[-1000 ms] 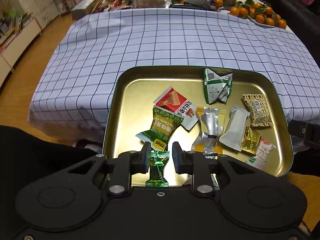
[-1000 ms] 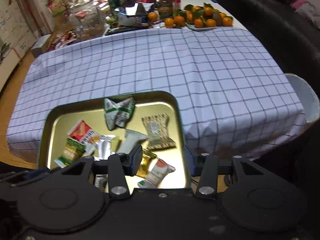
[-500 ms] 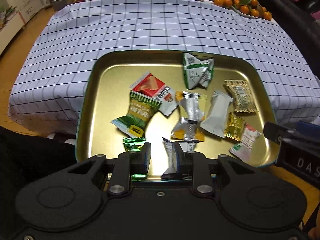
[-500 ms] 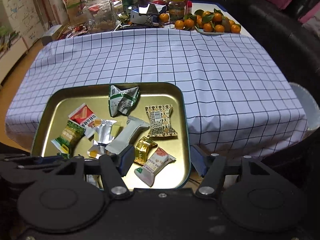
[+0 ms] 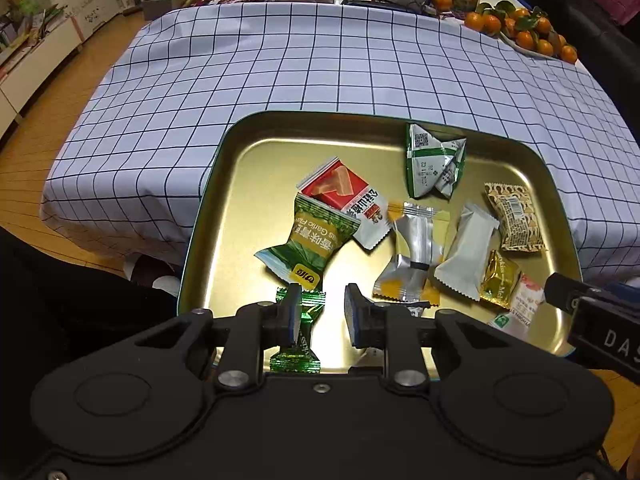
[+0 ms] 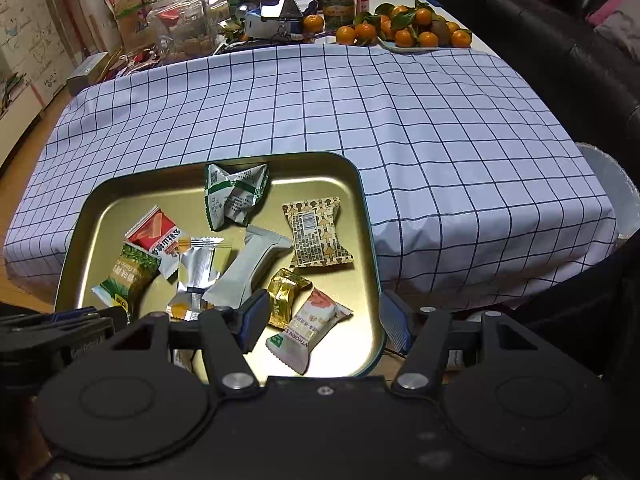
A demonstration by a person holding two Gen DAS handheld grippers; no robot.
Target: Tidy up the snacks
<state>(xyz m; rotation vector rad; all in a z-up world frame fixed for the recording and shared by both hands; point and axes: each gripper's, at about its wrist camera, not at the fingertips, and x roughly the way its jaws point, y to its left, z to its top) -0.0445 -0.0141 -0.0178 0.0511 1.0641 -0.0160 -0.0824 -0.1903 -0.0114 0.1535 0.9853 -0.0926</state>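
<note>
Now our left tool (image 5: pixel 320 300) has opened wider over the shiny green candy (image 5: pixel 298 336) in the gold metal tray (image 5: pixel 240 208); our right tool (image 6: pixel 320 316) stays open, empty.

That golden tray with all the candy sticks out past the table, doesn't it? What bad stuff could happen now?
The tray overhangs the checked tablecloth's edge, so pressing its near end might tip it and spill snacks. The open left gripper hangs over the small green candy near the tray's lip; a sloppy pinch could flick it off.
</note>
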